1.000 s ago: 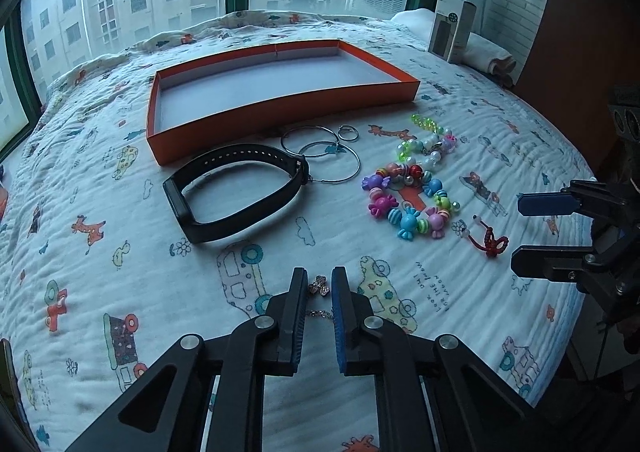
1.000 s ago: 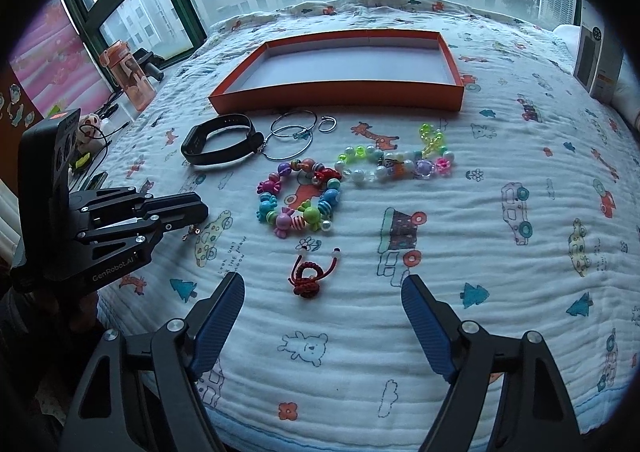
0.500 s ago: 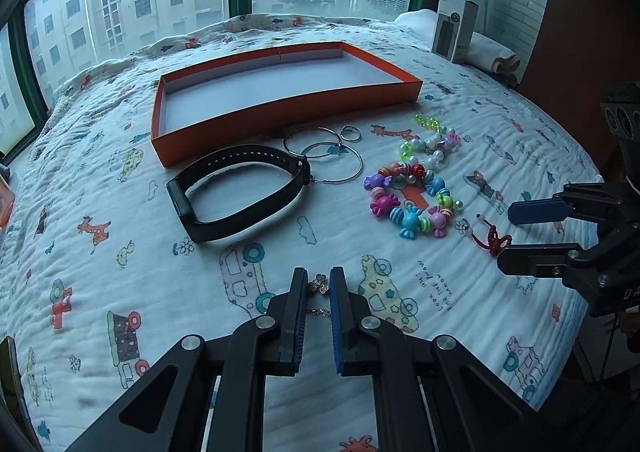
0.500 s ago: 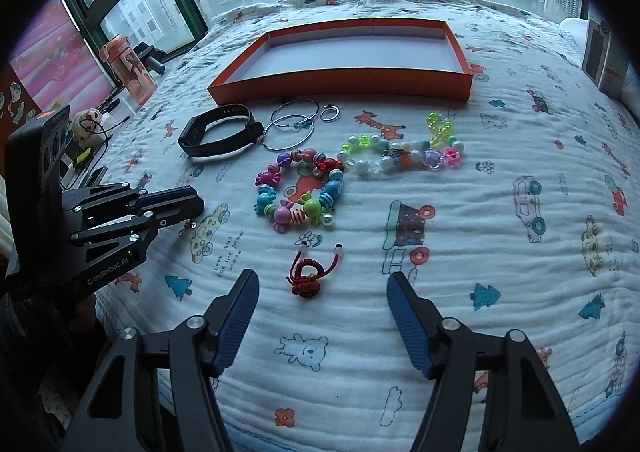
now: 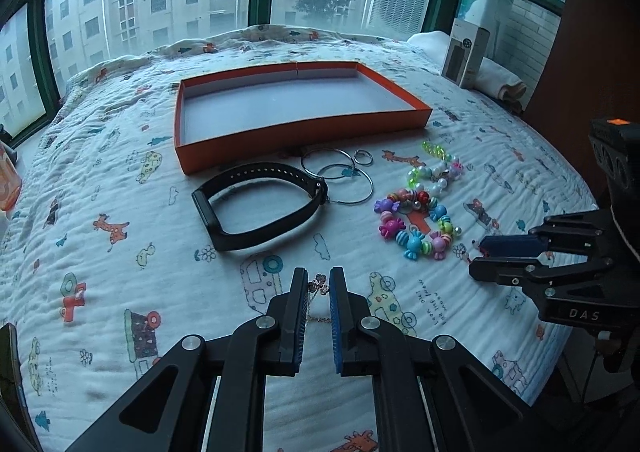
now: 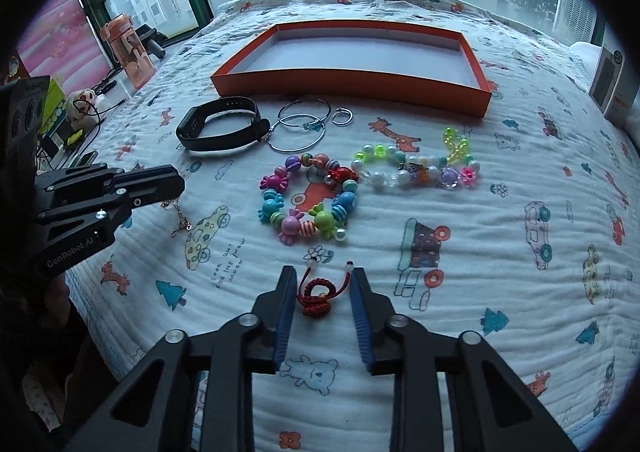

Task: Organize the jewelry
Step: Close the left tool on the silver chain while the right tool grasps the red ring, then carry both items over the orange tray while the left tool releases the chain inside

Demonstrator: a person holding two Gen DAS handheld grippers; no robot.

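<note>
An empty orange tray (image 5: 304,132) (image 6: 348,84) lies at the back of the quilt. My left gripper (image 5: 318,288) has its jaws nearly shut around a thin chain with a small charm (image 5: 319,284) (image 6: 178,214); the chain hangs a little in the right wrist view. My right gripper (image 6: 320,284) is open, with its fingers on either side of a red knotted cord bracelet (image 6: 318,294) that lies on the quilt. A black wristband (image 5: 260,208), silver hoops (image 5: 340,176), a candy-bead bracelet (image 6: 308,204) and a pearl-bead bracelet (image 6: 416,172) lie in front of the tray.
The quilt (image 5: 100,252) covers a bed that drops off at the near and right edges. A white box (image 5: 466,56) stands at the back right. A pink bottle (image 6: 128,52) and clutter stand on a sill at the left of the right wrist view.
My right gripper moved forward and narrowed its jaws around the red cord bracelet. My left gripper stayed narrow around the chain and rose slightly.
</note>
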